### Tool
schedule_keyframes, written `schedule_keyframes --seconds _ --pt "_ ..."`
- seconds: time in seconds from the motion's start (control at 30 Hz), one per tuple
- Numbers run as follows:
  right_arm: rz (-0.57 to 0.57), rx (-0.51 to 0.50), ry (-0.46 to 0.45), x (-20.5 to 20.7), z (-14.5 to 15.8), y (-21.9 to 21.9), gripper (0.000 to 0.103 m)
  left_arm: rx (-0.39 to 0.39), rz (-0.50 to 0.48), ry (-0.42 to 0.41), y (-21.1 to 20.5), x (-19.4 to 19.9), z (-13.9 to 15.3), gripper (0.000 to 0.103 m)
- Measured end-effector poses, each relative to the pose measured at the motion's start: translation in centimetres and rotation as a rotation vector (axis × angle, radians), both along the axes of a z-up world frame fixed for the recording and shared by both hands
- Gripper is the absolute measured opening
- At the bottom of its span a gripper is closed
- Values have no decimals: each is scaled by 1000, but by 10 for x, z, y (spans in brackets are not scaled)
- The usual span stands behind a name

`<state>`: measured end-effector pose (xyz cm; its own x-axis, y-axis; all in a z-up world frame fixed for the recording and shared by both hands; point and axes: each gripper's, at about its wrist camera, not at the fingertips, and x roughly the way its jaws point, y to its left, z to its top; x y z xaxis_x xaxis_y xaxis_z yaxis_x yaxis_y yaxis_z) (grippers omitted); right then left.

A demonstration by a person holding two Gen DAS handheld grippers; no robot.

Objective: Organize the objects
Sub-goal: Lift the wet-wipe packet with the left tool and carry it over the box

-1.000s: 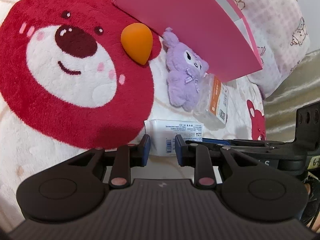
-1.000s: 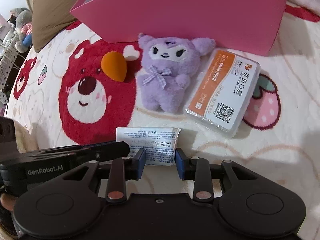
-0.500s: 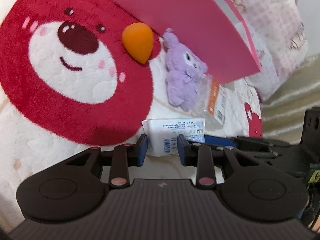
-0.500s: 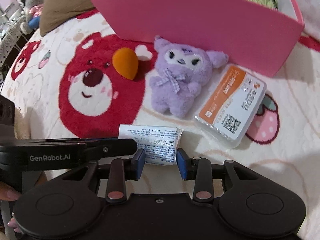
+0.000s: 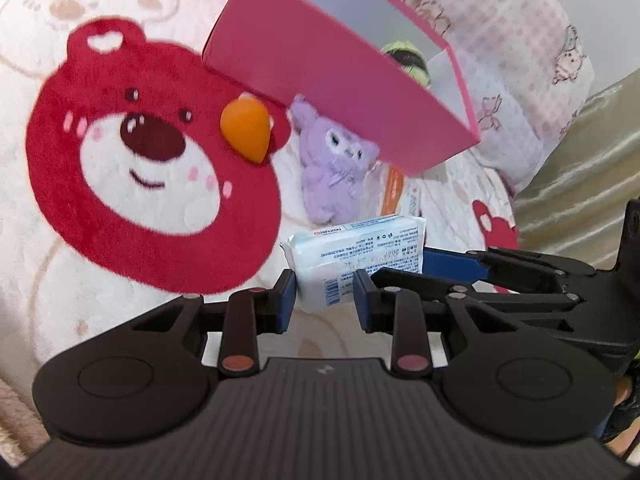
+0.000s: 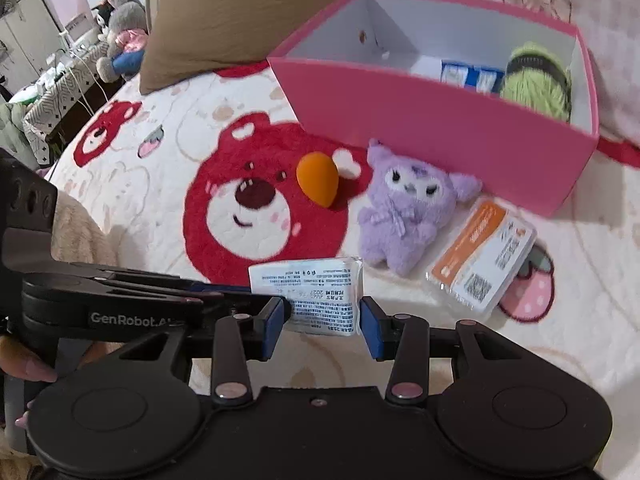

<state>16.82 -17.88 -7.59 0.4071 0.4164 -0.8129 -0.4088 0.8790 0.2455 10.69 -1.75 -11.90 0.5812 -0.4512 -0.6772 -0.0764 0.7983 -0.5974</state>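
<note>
We log a white tissue pack between the tips of both grippers. The left gripper pinches its edge; the right gripper is opening, its pads just clear of the pack's sides. Ahead of the right gripper lie an orange sponge, a purple plush and an orange-labelled clear case on the bear-print bed cover. Beyond them stands the pink box, which hides part of its contents: a green knit item and a blue-and-white packet.
</note>
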Motion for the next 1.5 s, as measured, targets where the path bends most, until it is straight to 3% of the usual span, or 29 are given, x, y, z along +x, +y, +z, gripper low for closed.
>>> schedule_keyframes --seconds 0.27,0.4,0.57,0.7,0.83,1.13,1.4,1.5 --pt "-12 43 -49 -10 32 0 49 1 0 -69 7 -9 40 28" --pt "-22 35 -81 -19 49 5 50 44 20 -71 2 -15 57 28" --pt "-63 82 -63 -22 62 1 51 38 28 -108 8 -20 78 28" --pt "-77 100 -68 -27 74 3 52 13 21 -181 21 -21 97 28" --pt "-104 197 -36 -21 82 -4 51 -35 4 -215 34 -16 112 28" --pt "-146 164 -115 2 102 6 49 99 -46 -273 31 22 145 28" --pt "-174 207 -157 39 114 3 49 111 -29 -258 41 58 153 28" --pt "-166 171 -178 53 112 6 48 105 -34 -245 40 79 154 28"
